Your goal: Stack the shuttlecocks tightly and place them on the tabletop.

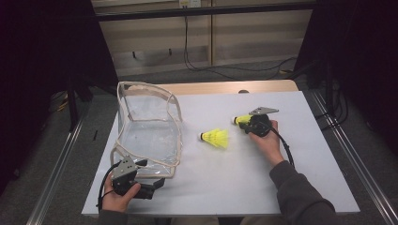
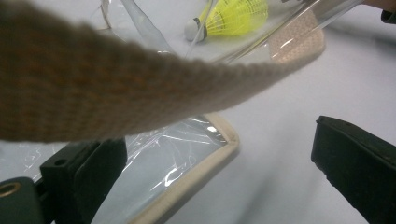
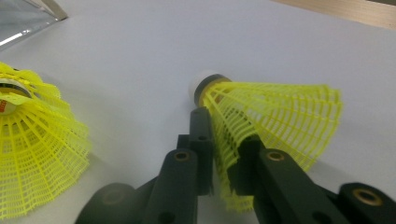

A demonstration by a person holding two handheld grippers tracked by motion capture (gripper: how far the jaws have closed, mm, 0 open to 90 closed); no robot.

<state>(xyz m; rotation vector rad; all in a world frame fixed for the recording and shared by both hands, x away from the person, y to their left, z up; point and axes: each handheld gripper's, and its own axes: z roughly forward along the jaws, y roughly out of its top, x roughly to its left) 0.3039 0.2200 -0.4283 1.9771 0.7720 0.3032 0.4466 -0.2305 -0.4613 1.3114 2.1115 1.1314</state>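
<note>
A yellow mesh shuttlecock (image 3: 280, 109) with a white cork tip lies on the white table, and my right gripper (image 3: 224, 154) is shut on its skirt. In the high view this gripper (image 1: 245, 123) and its shuttlecock (image 1: 241, 119) are right of centre. A second yellow shuttlecock (image 1: 215, 138) lies loose to their left, also seen at the left edge of the right gripper view (image 3: 37, 154). A clear plastic bag (image 1: 149, 125) with beige trim stands at the left. My left gripper (image 2: 219, 154) is open at the bag's near corner (image 2: 196, 172), under its beige strap (image 2: 93, 88).
The white table top (image 1: 291, 159) has bare room in front and to the right. A wooden strip (image 1: 225, 87) runs along the far edge. Metal rails (image 1: 349, 159) flank the table on both sides, and cables (image 1: 220, 68) lie on the floor behind.
</note>
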